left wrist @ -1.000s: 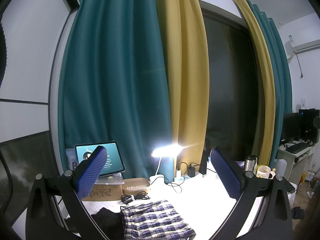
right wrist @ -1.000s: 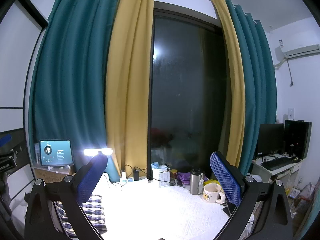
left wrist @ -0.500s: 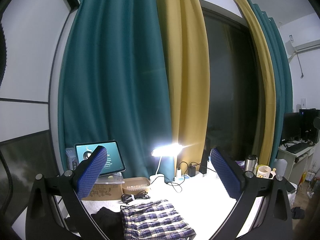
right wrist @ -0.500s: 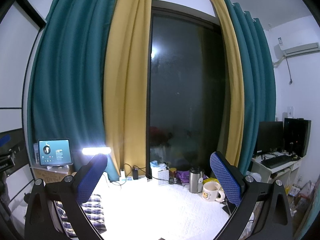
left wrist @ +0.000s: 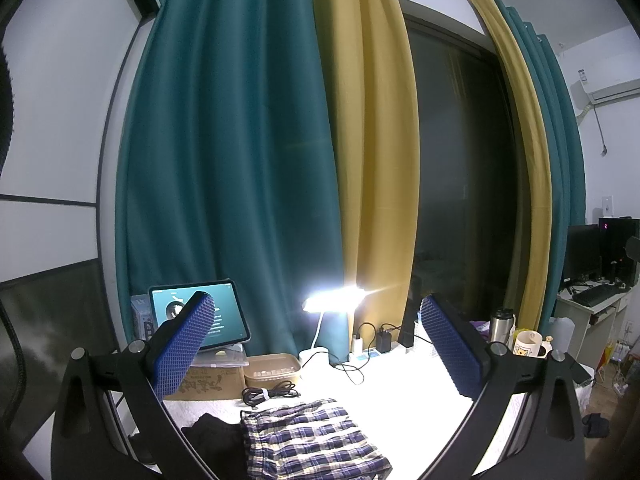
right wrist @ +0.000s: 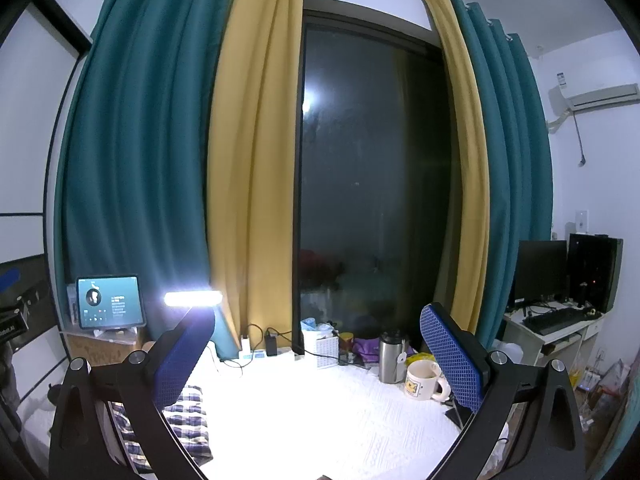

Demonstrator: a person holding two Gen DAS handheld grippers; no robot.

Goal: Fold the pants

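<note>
Blue-padded fingers (left wrist: 184,344) of both grippers wide apart, raised level above the plaid pants (left wrist: 312,440), empty.

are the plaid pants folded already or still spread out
Folded, it seems: the plaid pants lie as a compact rectangle on the white bedspread, no legs trailing. Both tongs are open and empty.

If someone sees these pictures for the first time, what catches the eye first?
Probably the tall teal and yellow curtains framing the dark window, which fill most of both views. Next, the glaring desk lamp at the back of the white table, then the plaid pants lying folded at its near left, below the open left gripper.
</note>
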